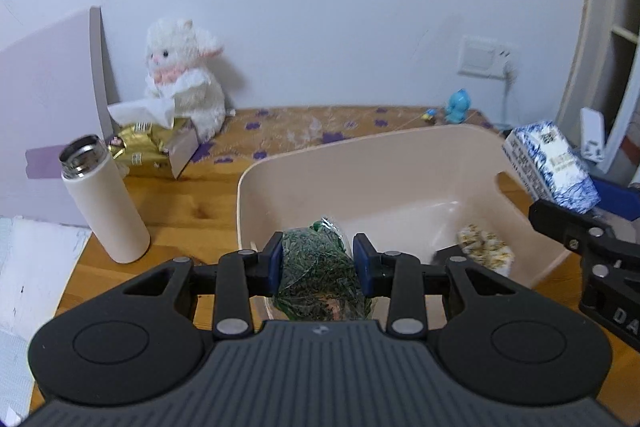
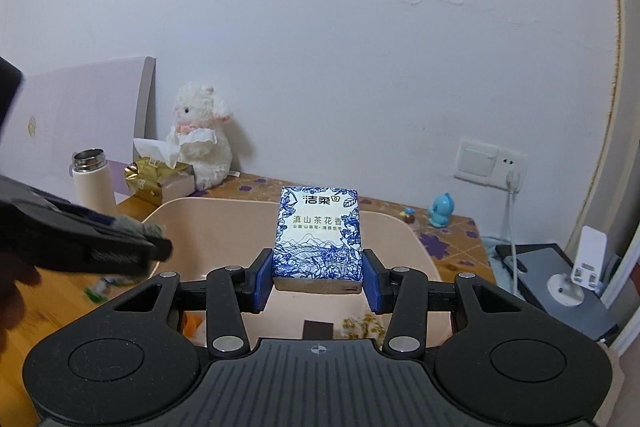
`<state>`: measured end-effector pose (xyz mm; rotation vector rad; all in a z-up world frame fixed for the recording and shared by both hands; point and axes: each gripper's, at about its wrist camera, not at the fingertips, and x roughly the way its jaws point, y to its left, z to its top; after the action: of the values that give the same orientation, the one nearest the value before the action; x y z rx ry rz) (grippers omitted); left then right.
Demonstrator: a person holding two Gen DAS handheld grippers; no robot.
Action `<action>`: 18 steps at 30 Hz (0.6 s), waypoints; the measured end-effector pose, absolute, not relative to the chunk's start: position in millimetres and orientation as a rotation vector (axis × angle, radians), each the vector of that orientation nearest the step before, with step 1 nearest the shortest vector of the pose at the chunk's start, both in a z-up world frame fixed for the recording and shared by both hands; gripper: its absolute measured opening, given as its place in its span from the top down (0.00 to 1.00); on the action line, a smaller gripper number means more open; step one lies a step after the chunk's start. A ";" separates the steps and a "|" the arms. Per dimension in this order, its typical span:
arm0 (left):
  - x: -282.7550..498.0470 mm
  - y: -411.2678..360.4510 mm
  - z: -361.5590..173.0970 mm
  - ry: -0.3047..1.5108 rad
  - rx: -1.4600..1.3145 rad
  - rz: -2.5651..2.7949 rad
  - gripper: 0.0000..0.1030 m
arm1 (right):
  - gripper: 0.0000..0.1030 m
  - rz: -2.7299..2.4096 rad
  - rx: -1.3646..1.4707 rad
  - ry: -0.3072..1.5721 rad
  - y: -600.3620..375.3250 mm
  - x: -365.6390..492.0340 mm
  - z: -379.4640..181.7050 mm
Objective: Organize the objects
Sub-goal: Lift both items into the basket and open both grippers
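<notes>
wooden table (image 1: 192,211), beige bin (image 1: 320,163), white flask (image 1: 105,205), plush lamb (image 1: 188,79), gold tissue pack (image 1: 148,147), blue toy (image 1: 459,105)

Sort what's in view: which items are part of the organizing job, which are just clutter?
In the job:
- green bag, held by left gripper
- blue-and-white tissue pack, held by right gripper
- beige bin
- yellow-patterned packet, already in the bin

Probably lying about:
- white flask
- plush lamb
- tissue box
- blue figurine

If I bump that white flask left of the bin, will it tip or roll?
Likely tips: the white flask stands tall and narrow on the table. Its smooth cylinder would probably roll once down. With its steel mouth showing no cap, any contents could spill.
</notes>
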<state>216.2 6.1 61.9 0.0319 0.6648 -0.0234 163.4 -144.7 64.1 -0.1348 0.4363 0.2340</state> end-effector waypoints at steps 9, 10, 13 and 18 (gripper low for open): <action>255.5 -1.7 20.2 0.741 0.110 0.026 0.63 | 0.59 0.216 -0.150 0.521 -126.3 197.6 29.4; 255.8 -4.2 18.2 0.743 0.124 0.027 0.62 | 0.59 0.215 -0.154 0.532 -125.5 200.1 24.8; 257.7 -7.5 16.2 0.750 0.131 0.014 0.62 | 0.59 0.218 -0.163 0.568 -121.6 207.6 13.0; 254.6 -3.3 24.1 0.733 0.112 0.008 0.42 | 0.56 0.242 -0.143 0.578 -123.9 205.6 12.0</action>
<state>254.6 -3.3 24.1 0.1123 0.7334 0.0085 205.6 -123.9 12.0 -0.1434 0.5783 0.2417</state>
